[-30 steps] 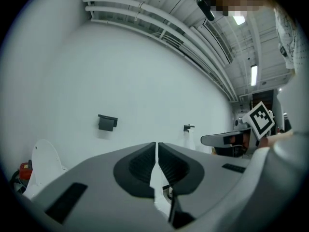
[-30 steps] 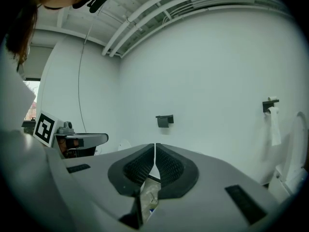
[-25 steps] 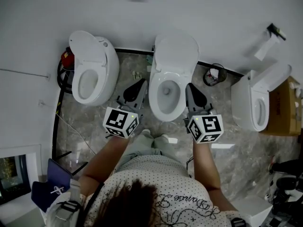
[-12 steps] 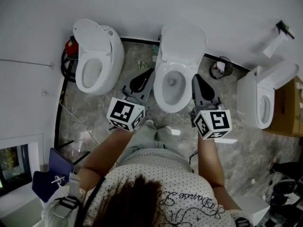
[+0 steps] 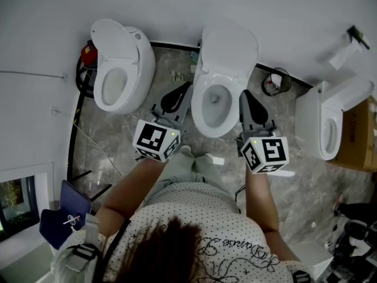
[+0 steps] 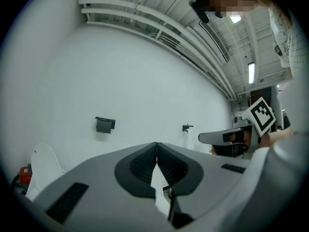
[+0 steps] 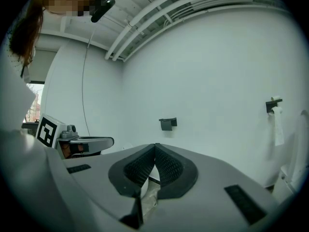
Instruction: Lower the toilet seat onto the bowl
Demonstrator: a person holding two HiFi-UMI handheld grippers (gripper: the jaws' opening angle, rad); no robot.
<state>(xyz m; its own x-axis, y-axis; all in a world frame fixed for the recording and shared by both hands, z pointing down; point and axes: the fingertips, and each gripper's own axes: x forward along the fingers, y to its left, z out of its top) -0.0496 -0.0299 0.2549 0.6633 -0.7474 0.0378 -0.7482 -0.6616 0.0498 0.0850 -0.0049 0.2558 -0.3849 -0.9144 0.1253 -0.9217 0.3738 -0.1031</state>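
Closed, empty left hand-held gripper (image 5: 186, 87) and right hand-held gripper (image 5: 243, 93) flank the toilet bowl (image 5: 212, 129), lengthwise wall-to-person.

I see the white toilet bowl (image 5: 198, 114), middle of three, uncovered; flap (image 5: 231, 46) upright at back wall. Seat vs lid, can't tell.

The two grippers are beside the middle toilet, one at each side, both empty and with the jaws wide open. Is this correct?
Only the jaws are wrong: the left gripper and right gripper are both shut, pads together, as each gripper view shows. They do flank the middle toilet, empty.
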